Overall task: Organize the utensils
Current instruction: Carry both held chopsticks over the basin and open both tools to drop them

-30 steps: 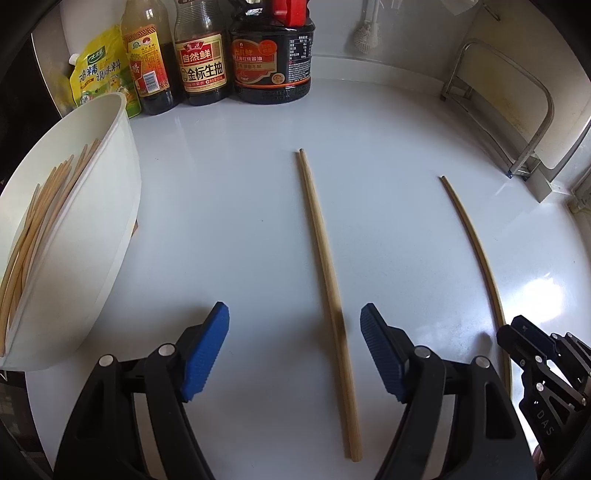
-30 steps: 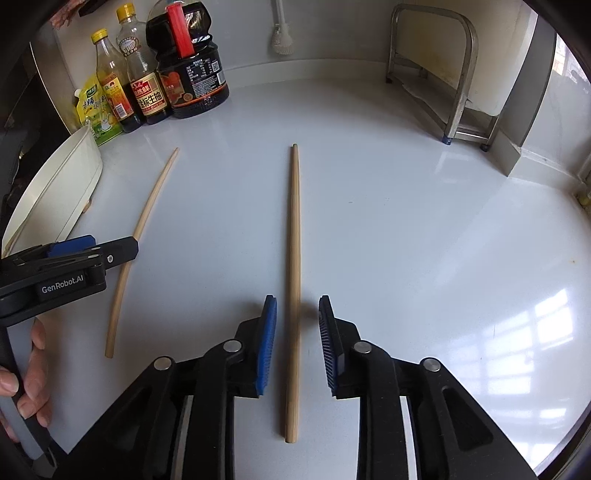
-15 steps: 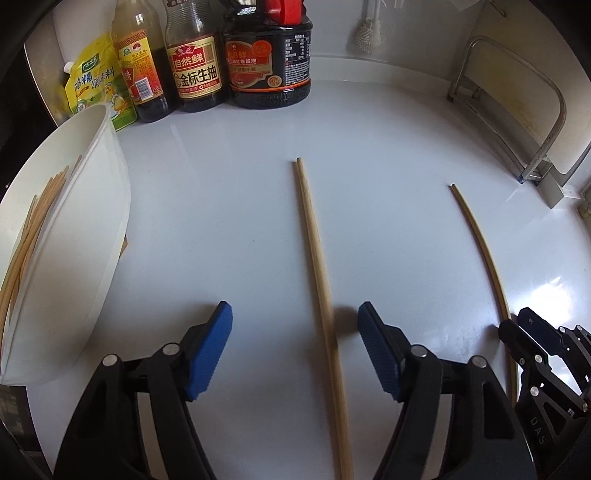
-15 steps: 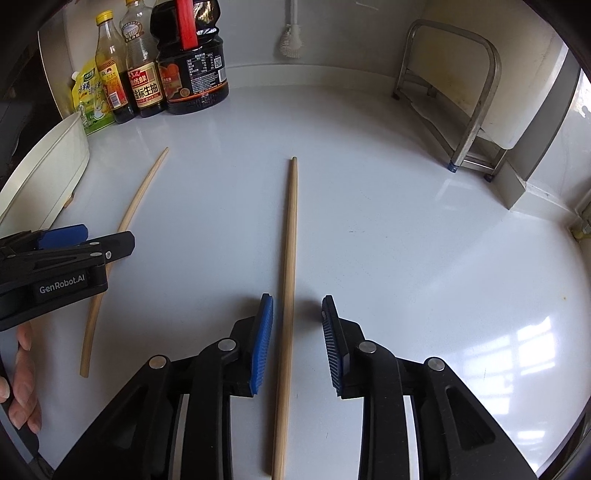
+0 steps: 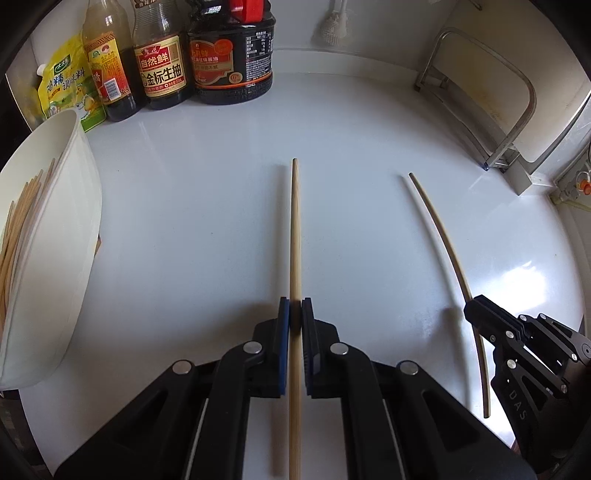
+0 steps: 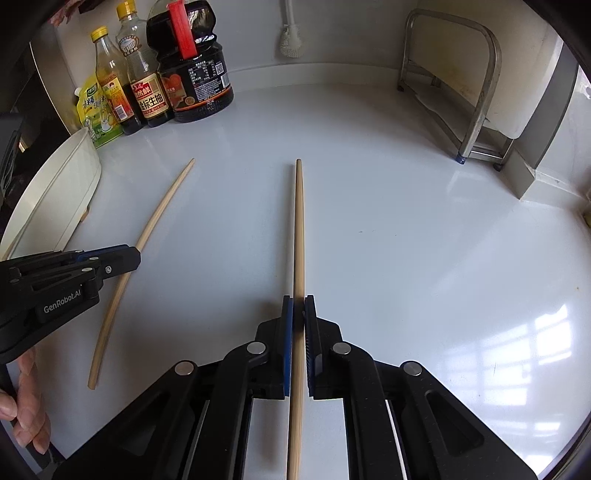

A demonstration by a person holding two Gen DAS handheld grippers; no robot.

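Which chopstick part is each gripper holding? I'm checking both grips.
Left gripper and right gripper each clamp one chopstick partway along its shaft, toward the near end.

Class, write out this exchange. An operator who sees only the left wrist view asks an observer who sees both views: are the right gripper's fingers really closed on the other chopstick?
Observer: Yes. The right wrist view shows the right gripper head on, its fingers shut on the second chopstick.
Operator: My view cuts off the bottle tops. What cap does the leftmost bottle have?
Observer: The leftmost bottle has a yellow cap.
Operator: Is a hand in sight anywhere?
Observer: Yes, a hand at the lower left holds the left gripper from below.
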